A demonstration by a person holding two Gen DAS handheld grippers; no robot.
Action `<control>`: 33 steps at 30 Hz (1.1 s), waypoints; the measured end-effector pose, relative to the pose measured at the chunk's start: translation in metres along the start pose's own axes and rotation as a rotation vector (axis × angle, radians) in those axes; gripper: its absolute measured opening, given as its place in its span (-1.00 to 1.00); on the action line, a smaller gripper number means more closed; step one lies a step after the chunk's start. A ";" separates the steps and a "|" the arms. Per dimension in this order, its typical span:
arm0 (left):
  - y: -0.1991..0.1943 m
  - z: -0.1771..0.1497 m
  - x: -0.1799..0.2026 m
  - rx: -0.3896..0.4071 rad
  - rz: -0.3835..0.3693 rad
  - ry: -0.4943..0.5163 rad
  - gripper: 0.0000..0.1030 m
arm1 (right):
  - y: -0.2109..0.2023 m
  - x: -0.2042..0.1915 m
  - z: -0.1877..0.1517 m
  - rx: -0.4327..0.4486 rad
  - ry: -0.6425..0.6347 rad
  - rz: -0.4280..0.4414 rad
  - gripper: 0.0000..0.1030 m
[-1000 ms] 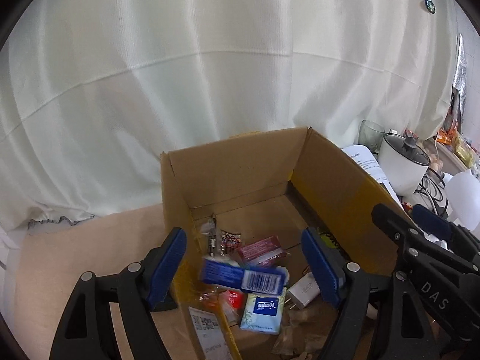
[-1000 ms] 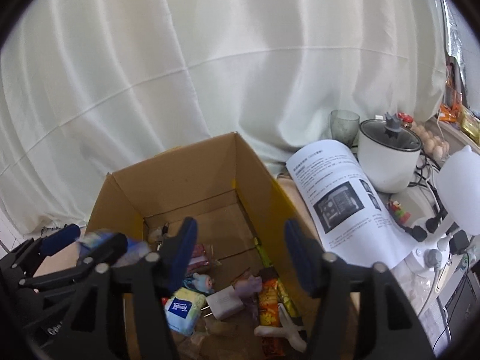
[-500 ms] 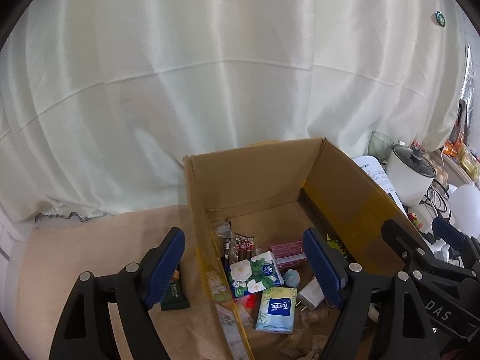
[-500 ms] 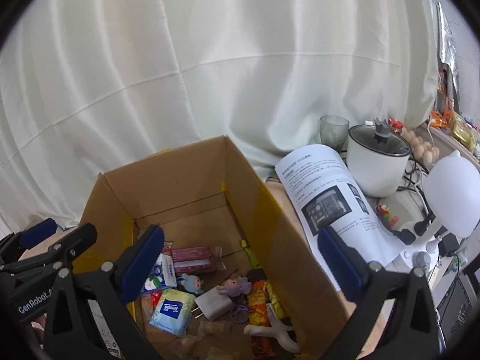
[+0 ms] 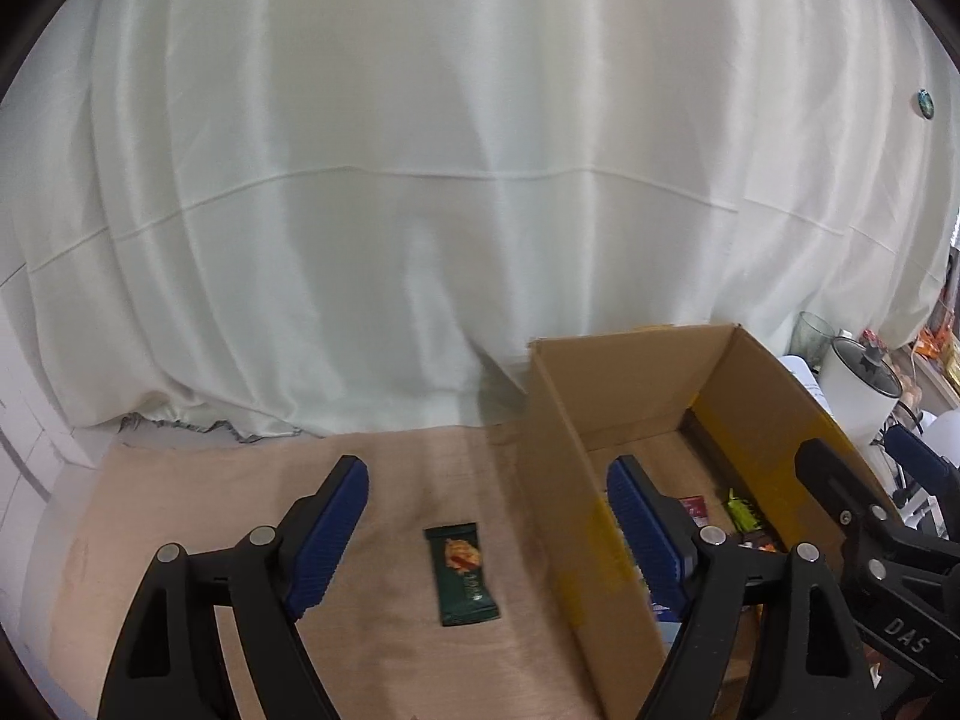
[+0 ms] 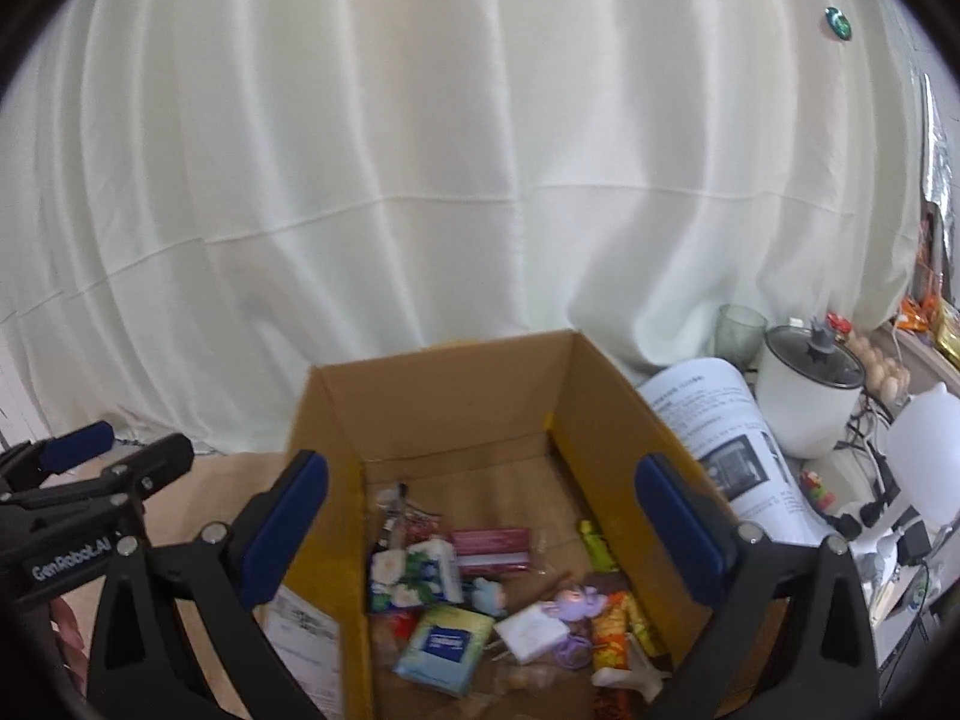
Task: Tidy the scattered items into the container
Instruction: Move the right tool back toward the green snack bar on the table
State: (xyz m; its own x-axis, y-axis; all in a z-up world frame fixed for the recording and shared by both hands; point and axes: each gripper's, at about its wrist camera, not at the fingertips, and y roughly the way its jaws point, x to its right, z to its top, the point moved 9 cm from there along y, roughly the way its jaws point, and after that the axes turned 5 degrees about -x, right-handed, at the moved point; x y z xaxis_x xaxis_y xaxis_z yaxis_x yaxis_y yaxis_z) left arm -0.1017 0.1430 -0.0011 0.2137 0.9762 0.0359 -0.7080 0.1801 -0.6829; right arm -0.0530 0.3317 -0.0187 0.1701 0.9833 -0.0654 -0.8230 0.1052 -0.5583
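Observation:
An open cardboard box [image 5: 558,480] [image 6: 606,396] stands on the tan table, holding several small items, among them tissue packs [image 6: 444,645] and a white plug [image 6: 531,630]. A dark green snack packet [image 5: 462,575] lies flat on the table just left of the box. My left gripper [image 5: 489,534] is open with nothing in it, above the table, the packet between and beyond its fingers, its right finger in front of the box's left wall. My right gripper [image 6: 480,528] hangs wide open and empty above the box. The left gripper [image 6: 78,480] shows at that view's left edge.
A white curtain hangs behind the table. To the right of the box lie a printed booklet [image 6: 720,420], a white rice cooker [image 6: 810,396], a glass [image 6: 741,330], cables and a white lamp [image 6: 927,450]. The right gripper's arm [image 5: 870,516] crosses the left wrist view at right.
The left gripper dropped the blue tissue pack into the box and swung left over the table, bringing the green packet into view. The right gripper's jaws opened wider and it moved over the box.

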 end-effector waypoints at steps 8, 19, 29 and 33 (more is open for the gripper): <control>-0.009 -0.012 -0.076 0.021 0.058 -0.063 0.60 | -0.007 -0.078 0.007 0.054 -0.079 0.068 1.00; 0.000 -0.048 -0.169 -0.007 0.136 -0.130 0.60 | 0.013 -0.173 -0.016 0.019 -0.184 0.149 1.00; 0.027 -0.085 -0.211 -0.055 0.152 -0.166 0.60 | 0.048 -0.216 -0.051 -0.032 -0.208 0.184 1.00; 0.043 -0.102 -0.212 -0.079 0.126 -0.185 0.60 | 0.064 -0.218 -0.065 -0.055 -0.198 0.154 1.00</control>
State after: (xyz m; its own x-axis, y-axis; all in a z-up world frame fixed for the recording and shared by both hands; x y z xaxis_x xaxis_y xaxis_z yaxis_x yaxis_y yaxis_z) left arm -0.1090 -0.0687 -0.1128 -0.0050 0.9972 0.0751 -0.6651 0.0528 -0.7449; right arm -0.1075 0.1144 -0.0939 -0.0690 0.9976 0.0066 -0.7995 -0.0513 -0.5984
